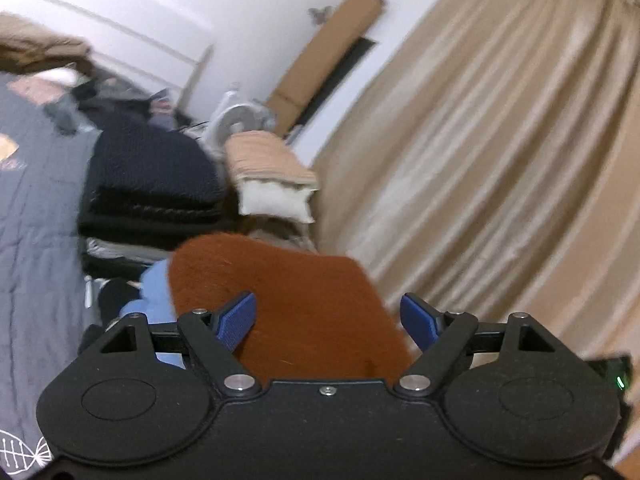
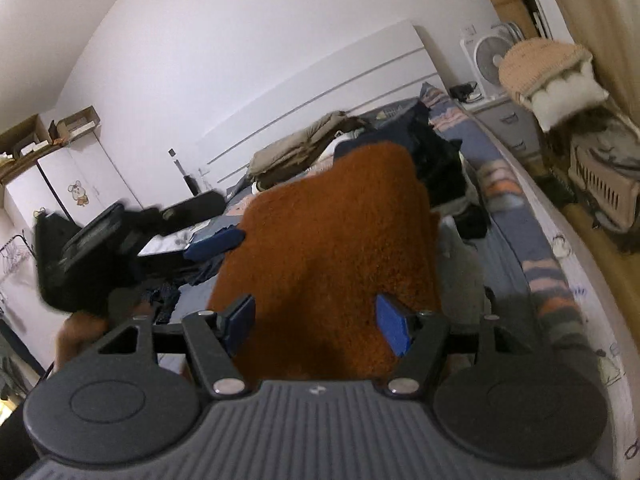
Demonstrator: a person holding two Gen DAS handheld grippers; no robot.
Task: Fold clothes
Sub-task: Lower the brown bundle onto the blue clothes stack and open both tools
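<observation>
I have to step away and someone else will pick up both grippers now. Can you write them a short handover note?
Left gripper: open, rust-brown fuzzy garment lying between its fingers, not pinched.
Right gripper: open, same garment draped between its fingers.
The garment hangs over the bed, beside a dark clothes pile.
Done: no finished fold visible.
Left: grip, fold, set down; then the rest.

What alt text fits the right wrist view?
Rust-brown fuzzy garment lies between the open jaws of the right gripper, above a cluttered bed. The left gripper reaches its left edge; a white fan stands behind.
</observation>
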